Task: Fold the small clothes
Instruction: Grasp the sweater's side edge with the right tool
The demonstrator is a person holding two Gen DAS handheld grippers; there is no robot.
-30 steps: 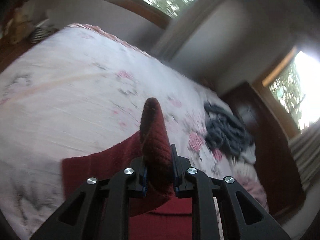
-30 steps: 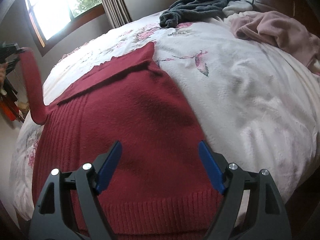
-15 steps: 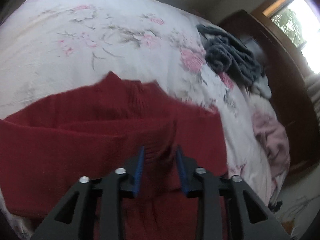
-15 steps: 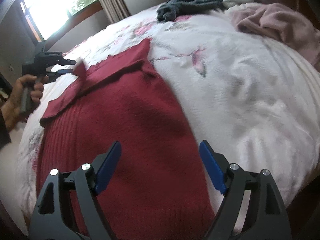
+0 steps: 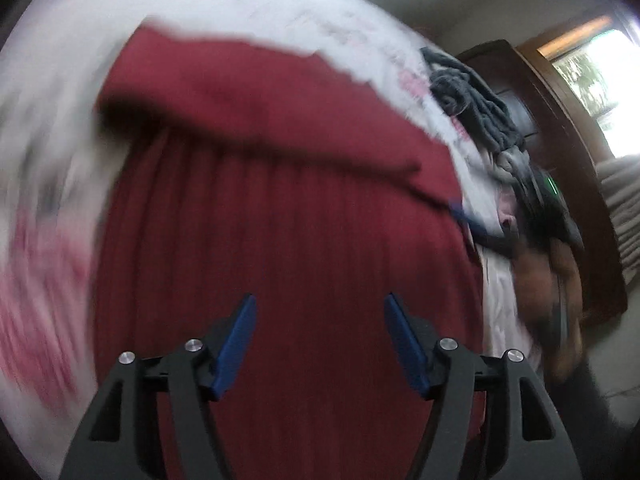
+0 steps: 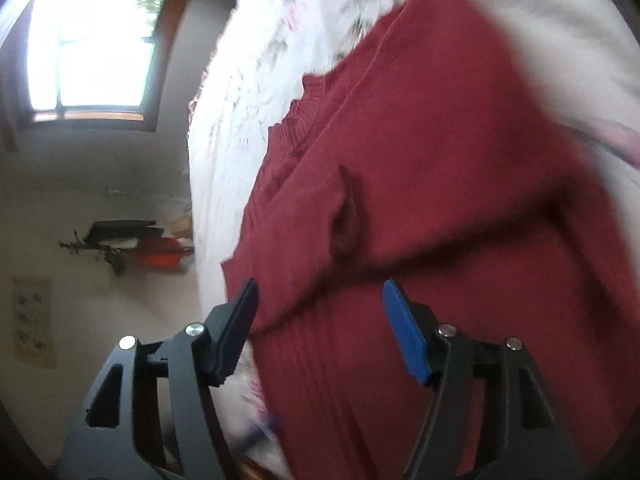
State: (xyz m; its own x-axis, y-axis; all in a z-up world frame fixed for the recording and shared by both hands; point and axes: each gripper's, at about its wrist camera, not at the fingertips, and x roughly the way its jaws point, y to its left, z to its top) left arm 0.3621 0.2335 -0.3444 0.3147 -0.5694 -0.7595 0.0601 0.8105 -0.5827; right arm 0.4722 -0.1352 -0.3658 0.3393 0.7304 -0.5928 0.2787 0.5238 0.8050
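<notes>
Your left tongs point(image 5: 319, 344) are matte black plastic, each angular arm cut with a triangular opening and fixed by two round silver screws, with flat blue pads point(image 5: 236, 344) lining the fingers. Your right tongs point(image 6: 318, 328) match: same black arms, silver screws, blue pads point(image 6: 404, 332).

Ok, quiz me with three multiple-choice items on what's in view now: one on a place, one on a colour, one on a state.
1. Where does the red sweater lie?
A. on the floral bedspread
B. on the floor
C. on a chair

2. What colour is the crumpled garment near the headboard?
A. yellow
B. dark grey
C. green

3. How is the left tool?
A. shut on a sleeve
B. open, holding nothing
C. out of view

Answers: 1 A, pale flowered bedding shows around the sweater; 2 B, the heap is dark grey; 3 B, its blue pads stand apart over the knit.
</notes>
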